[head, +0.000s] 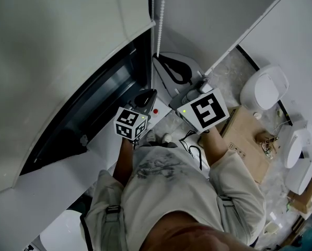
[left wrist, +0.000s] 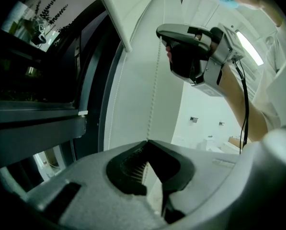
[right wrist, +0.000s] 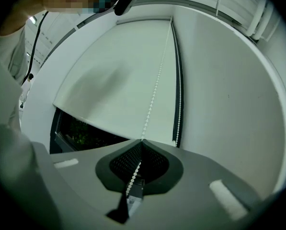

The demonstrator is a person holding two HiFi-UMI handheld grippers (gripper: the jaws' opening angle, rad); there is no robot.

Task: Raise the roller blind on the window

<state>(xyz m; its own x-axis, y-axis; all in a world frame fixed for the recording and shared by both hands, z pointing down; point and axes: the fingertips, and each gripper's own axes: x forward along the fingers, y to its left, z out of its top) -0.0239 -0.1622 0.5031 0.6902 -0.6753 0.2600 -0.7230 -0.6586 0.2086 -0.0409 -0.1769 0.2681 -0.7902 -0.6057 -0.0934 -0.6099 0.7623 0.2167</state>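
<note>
Right gripper view: right gripper (right wrist: pixel 141 141) with fingers together on bead chain (right wrist: pixel 154 87); left gripper (left wrist: pixel 146 142) likewise, lower down.

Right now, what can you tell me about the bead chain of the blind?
The chain is a string of small white beads, plastic by the look, hanging in two strands by the edge of the blind. One strand runs straight and taut down across the blind into the right gripper, whose jaws are shut on it, with beads showing between the pads. Lower down, the same strand meets the closed tips of the left gripper. The other strand hangs free along the dark window gap.
</note>
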